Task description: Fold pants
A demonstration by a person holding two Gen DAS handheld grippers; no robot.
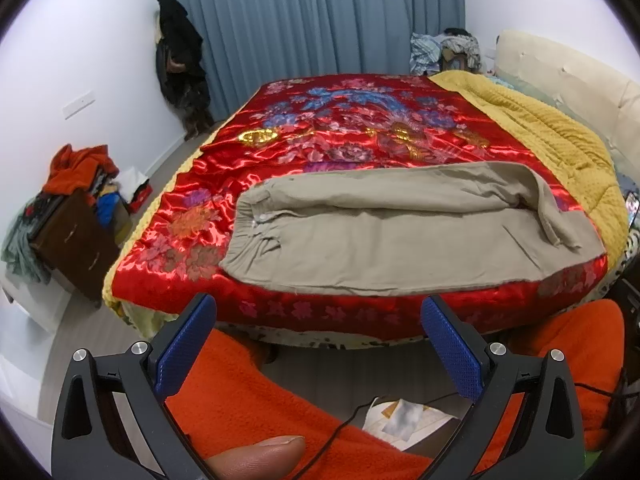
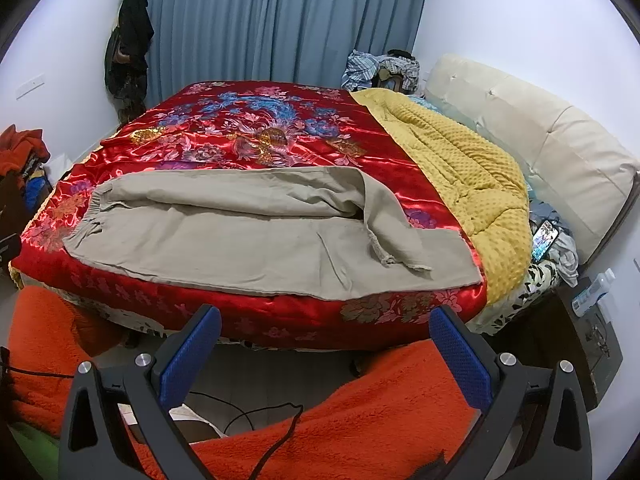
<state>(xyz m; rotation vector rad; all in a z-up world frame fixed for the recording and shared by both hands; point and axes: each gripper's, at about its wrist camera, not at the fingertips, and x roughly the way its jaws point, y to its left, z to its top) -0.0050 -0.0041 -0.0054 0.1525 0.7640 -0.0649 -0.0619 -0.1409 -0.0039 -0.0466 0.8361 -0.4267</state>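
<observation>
I am holding the left tool (image 1: 318, 346) and the right tool (image 2: 326, 354) spread wide and gripping nothing, both hanging just short of the bed (image 2: 280, 322) edge where the khaki pants (image 2: 240, 236) are lying lengthwise, half-folded, within easy reach.

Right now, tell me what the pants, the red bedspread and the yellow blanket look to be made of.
Pants: matte beige woven cloth, probably cotton; soft creases, no shine, gathered elastic waist. Red bedspread: satin-like, glossy; bright highlights along its wrinkles, with embroidered or printed flowers. Yellow blanket: plush fabric with a raised dot texture, likely a minky-type fleece. Fibre content cannot be confirmed by sight.
</observation>
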